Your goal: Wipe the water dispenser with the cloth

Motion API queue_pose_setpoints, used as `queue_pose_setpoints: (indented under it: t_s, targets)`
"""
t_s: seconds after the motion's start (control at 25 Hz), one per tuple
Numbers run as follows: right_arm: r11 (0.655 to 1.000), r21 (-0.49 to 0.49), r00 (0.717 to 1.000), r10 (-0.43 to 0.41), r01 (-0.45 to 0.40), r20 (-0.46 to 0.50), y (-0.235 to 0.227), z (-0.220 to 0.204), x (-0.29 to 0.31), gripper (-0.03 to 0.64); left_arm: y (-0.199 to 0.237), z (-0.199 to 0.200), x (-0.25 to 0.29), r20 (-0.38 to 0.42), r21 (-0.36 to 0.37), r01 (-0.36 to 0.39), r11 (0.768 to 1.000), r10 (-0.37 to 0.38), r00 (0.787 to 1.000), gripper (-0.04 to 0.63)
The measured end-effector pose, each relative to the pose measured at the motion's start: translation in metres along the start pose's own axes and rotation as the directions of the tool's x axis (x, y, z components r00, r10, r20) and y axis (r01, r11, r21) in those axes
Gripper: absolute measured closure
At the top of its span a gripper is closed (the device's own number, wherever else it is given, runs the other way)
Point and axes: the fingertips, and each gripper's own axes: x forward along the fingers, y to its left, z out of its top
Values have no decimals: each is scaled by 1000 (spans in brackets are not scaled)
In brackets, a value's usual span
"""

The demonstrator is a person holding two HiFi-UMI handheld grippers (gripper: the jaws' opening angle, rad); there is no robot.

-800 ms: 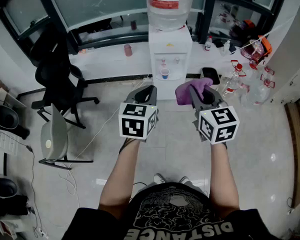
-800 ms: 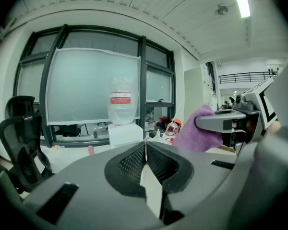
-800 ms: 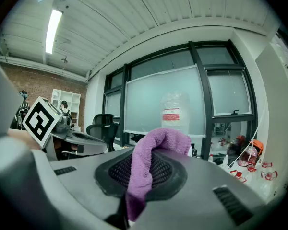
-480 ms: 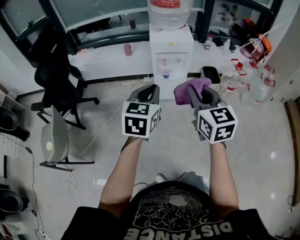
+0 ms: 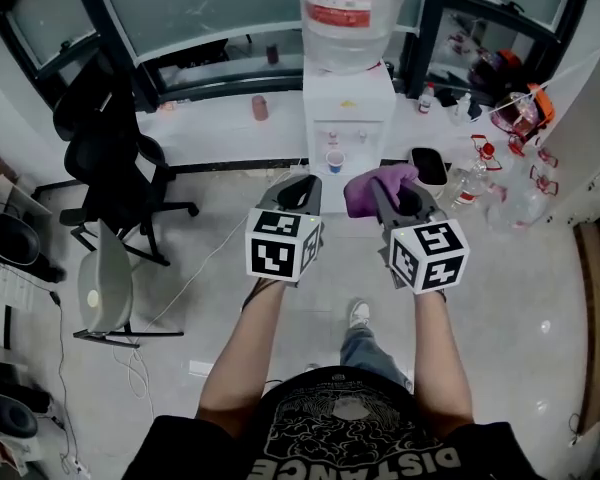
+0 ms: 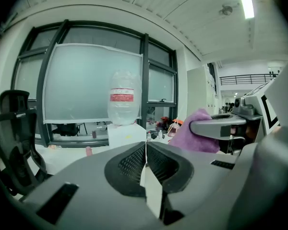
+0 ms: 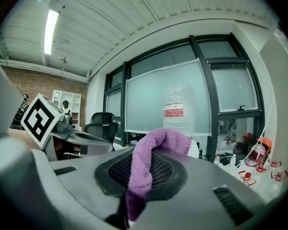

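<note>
We tag this as the approach step: wiping not yet begun. The right gripper (image 5: 384, 190) is clamped shut on the purple cloth (image 5: 370, 186), a fold of which bulges out past the jaw tips. The left gripper (image 5: 300, 190) has its jaws pressed together with nothing between them, and it sits just left of the right one. The white water dispenser (image 5: 346, 118) with the bottle (image 5: 352, 8) on top stands far ahead across the floor (image 5: 230, 258), well apart from both grippers. For the next move, we'd say close that gap, then press the loose fold flat on the white body, clear of the cup (image 5: 334, 160) in its recess.
</note>
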Motion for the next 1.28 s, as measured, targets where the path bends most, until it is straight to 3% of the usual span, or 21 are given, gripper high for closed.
queue_pose_setpoints:
  t_s: [0.44, 0.72, 1.08, 1.28]
  targets:
    - [994, 24, 994, 109, -109, -15, -93, -1, 103, 574, 28, 30, 126, -38, -3, -79, 997, 79, 996, 568]
    - [985, 49, 985, 167, -165, -37, -130, -9, 149, 574, 39, 33, 178, -84, 2, -119, 993, 119, 989, 568]
    - [973, 61, 974, 227, -225, -30, -128, -17, 213, 574, 78, 25, 209, -126, 18, -163, 986, 164, 978, 568]
    - [968, 72, 969, 245, -241, -45, -104, -33, 268, 574, 108, 10, 226, -141, 25, -120, 992, 123, 982, 568]
